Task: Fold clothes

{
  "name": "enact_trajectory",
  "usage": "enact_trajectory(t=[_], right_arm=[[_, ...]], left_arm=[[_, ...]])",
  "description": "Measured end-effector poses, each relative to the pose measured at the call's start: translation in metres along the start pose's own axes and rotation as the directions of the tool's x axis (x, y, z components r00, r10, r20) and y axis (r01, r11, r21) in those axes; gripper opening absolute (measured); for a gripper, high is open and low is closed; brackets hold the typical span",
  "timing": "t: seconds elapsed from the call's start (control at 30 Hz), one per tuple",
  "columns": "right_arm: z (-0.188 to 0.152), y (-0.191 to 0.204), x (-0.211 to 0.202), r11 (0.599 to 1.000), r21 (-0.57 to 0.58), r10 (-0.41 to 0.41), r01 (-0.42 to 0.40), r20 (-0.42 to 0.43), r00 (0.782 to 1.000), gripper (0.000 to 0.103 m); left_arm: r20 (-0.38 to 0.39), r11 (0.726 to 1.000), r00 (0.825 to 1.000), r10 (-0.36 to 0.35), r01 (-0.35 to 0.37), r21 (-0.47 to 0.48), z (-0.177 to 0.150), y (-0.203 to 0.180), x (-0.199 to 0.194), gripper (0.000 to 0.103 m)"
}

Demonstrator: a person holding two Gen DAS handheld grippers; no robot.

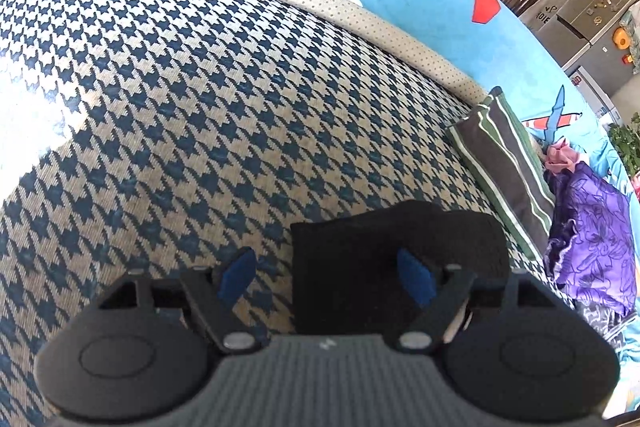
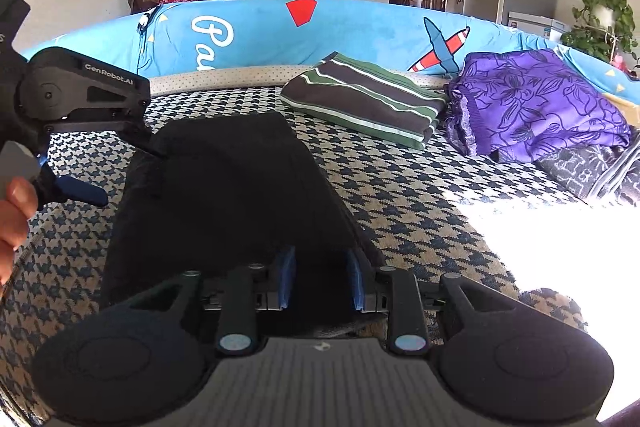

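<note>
I have a black garment [image 2: 224, 195] lying flat on the houndstooth bed cover [image 1: 200, 87]. My right tool [image 2: 320, 285] sits over its near edge, pads partly apart, cloth between them; whether it grips I cannot tell. My left tool [image 1: 326, 277] is spread wide at its corner. It looks soft, light and limp, so I'd pinch corners.
</note>
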State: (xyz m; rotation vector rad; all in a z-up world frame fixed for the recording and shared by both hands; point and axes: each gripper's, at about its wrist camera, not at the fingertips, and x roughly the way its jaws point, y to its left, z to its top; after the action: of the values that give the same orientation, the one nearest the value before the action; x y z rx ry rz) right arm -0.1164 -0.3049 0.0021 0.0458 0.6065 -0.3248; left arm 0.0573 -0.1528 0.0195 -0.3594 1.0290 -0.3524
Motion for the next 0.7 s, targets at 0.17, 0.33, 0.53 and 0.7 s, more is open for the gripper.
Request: enact_trajectory(t=[0.17,0.33,0.53,0.7], right_arm=[[0.0,0.001,0.0,1.0,0.001,0.001,-0.001,-0.001,1.0,0.027],[0.0,0.002,0.002,1.0,-0.001,-0.002,0.002,-0.001,1.0,0.028],[0.0,0.001,0.002,1.0,-0.003,-0.002,0.002,0.0,1.0,0.028],[0.0,0.001,0.003,1.0,-0.001,-0.003,0.003,-0.001,1.0,0.028]], left_arm=[[-0.01,1.0,1.0,0.025,-0.025,-0.004,0.014,0.003,0.016,0.077],[-0.003,0.998,0.998,0.056,-0.056,0.028,0.024,-0.002,0.027,0.077],[0.001,0.999,0.999,0.041,-0.041,0.034,0.024,-0.002,0.018,0.077],[0.013,0.999,1.0,0.011,-0.012,0.044,0.019,-0.003,0.002,0.077]])
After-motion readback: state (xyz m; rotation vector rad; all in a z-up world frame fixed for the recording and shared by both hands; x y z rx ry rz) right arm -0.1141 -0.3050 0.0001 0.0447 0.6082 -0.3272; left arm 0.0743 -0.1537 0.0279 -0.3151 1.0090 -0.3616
